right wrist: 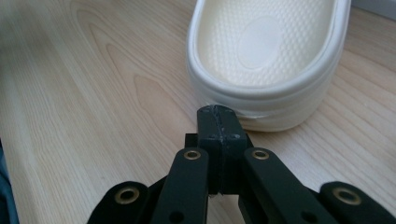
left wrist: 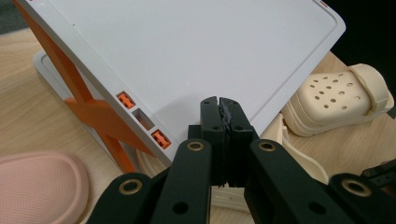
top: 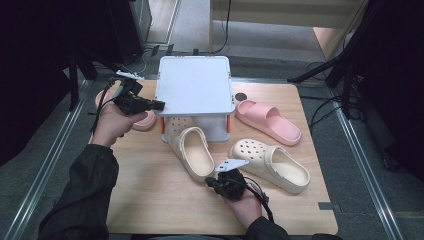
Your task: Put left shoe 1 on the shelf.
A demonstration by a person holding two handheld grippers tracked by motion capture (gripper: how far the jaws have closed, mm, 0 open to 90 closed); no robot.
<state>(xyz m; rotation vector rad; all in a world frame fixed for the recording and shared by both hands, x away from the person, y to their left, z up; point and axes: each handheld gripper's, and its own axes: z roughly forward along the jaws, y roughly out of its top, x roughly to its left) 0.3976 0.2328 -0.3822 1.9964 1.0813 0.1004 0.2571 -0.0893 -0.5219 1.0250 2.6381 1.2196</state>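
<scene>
While the wooden bench (top: 150, 200) has bare room along its near edge and down its left side, the far half is crowded. A grey two-tier rack (top: 196, 85) with orange braces stands at the far middle, its top shelf bare. On its lower tier sits the perforated toe of a cream clog (top: 192, 150), whose heel sticks out toward the person. A second cream clog (top: 272, 165) lies to the right, well inside the right edge, and a pink slide (top: 267, 120) lies beyond it, beside the rack.

The left gripper (top: 159, 105) hovers at the rack's left edge, over the top shelf's corner; its jaws are pressed together with nothing between them (the left gripper view shows the tips meeting over the grey shelf). A second pink slide (top: 145, 120) lies under that hand, mostly hidden.

The right gripper (top: 212, 181) sits just beside the heel of the first clog, jaws likewise closed and empty; the right gripper view shows the tips at the heel rim, though I cannot tell whether they touch it. That view cuts off the clog's front.
</scene>
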